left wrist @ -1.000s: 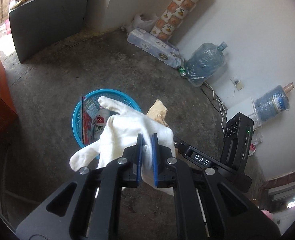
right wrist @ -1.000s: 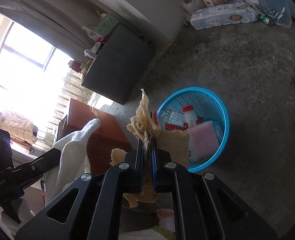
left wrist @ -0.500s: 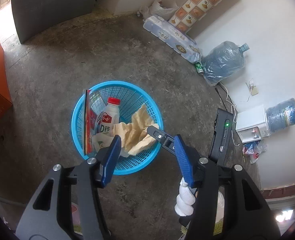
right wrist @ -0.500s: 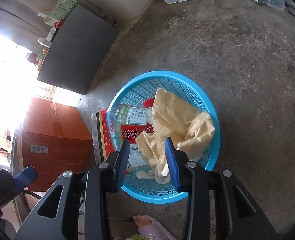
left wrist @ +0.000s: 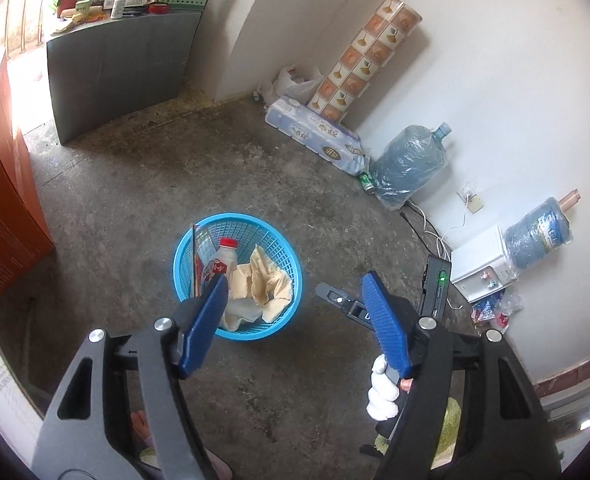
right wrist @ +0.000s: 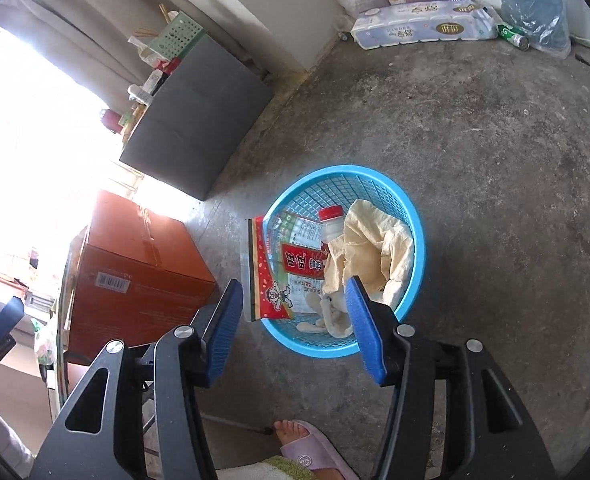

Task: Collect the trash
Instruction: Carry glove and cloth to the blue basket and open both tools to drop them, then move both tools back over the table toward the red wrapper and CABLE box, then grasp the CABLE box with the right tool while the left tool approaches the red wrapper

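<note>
White glove point(right wrist: 329, 314) and yellow cloth point(right wrist: 369, 240) now dropped in blue basket point(left wrist: 183, 248); left gripper point(left wrist: 295, 320), right gripper point(right wrist: 295, 332) jaws just spread, nothing held.

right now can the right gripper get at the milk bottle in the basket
Probably yes. The right gripper is open and empty above the blue basket, jaws just opened. The milk bottle shows its cap and neck, though the yellow cloth crowds one side.

A pack of toilet rolls point(left wrist: 315, 138), two water jugs point(left wrist: 411, 164), an orange box point(right wrist: 135, 264), perhaps a dispenser point(left wrist: 481, 272).
</note>
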